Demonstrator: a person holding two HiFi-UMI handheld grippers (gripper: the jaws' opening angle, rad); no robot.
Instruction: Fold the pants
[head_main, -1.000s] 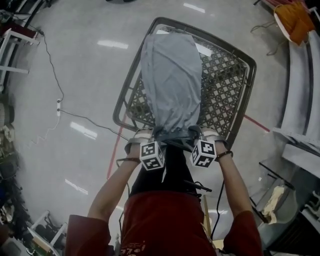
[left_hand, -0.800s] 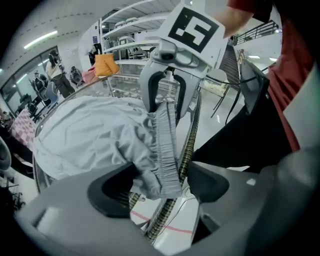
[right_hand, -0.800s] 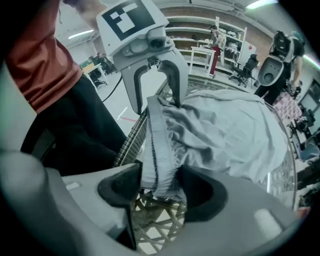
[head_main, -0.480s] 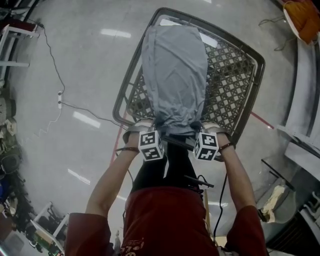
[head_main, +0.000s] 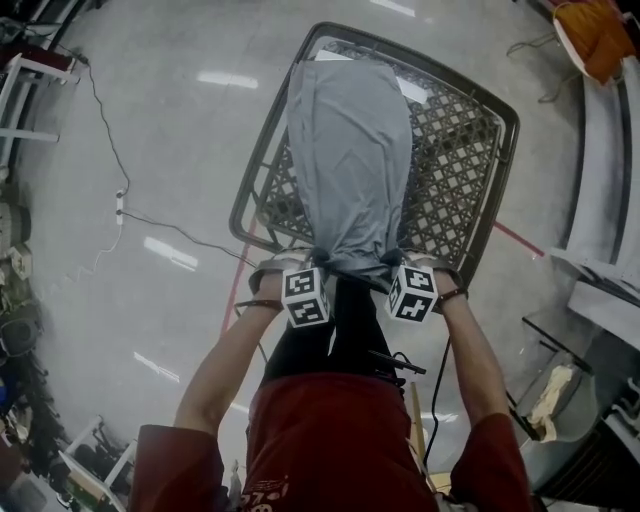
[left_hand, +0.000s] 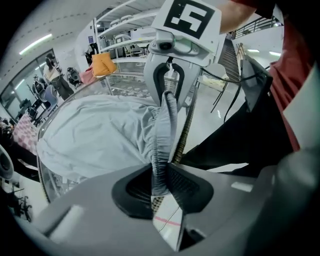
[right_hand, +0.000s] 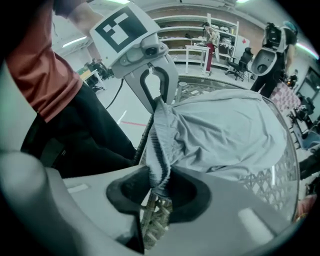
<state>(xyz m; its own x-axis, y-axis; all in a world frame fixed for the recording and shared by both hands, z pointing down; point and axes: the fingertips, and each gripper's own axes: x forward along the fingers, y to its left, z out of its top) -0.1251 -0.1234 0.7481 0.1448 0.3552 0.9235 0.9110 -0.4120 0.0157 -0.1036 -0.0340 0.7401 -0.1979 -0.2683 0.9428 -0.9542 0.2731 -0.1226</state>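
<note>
On the lattice-topped bench (head_main: 470, 140): grey pants (head_main: 348, 160), laid lengthwise, legs toward the far edge, waistband (left_hand: 161, 150) bunched at the near rim. Clamped on the waistband's left corner, the left tongs (head_main: 318, 264), just closed down, elastic pinched between the pads. Likewise just closed and biting the right corner, the right tongs (head_main: 392, 266), with fabric gathered into a ridge between the two. Both pointing steeply down.

Around the bench: pale glossy floor (head_main: 150, 130), a thin cable (head_main: 165, 232) trailing in from the left toward the near corner, a red floor line (head_main: 232, 300) running in under the bench. Well apart at the top right, an orange cloth (head_main: 598, 40), cut off by the frame. Far back in the left gripper view, white shelving (left_hand: 125, 35).

Pressed close behind the near rim, black trousers (head_main: 340, 345) and a red shirt (head_main: 330, 440), filling the lower head view. Near rim itself mostly hidden behind tongs and bunched cloth. Seemingly one leg stacked on the other, though no edge between them shows from above. Beige shape at the lower right too blurred to name.
</note>
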